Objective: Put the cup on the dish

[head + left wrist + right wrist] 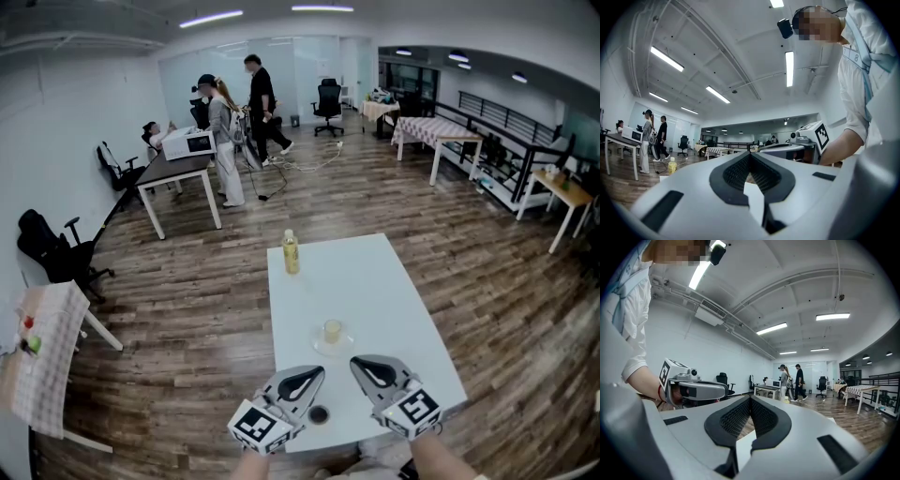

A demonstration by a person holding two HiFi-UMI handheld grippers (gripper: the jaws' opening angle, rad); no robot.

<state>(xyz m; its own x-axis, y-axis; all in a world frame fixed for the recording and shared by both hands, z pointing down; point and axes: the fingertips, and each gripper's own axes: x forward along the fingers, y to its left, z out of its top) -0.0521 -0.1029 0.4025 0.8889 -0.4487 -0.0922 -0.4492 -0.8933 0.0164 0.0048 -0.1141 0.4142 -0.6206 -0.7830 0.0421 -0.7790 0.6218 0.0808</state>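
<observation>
left claw [316, 373] and right claw [357, 363] closed, empty; pale cup [332, 330], perhaps glass, on round dish [319, 344]

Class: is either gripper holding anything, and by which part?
Nothing is held. The left gripper and right gripper are both shut and empty; the cup stands on the dish, untouched.

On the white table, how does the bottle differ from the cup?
The bottle is tall and slim; the cup is short. The bottle stands on the bare table near its far left corner; the cup sits on the dish, closer to the near edge. Both stand upright and look yellowish.
</observation>
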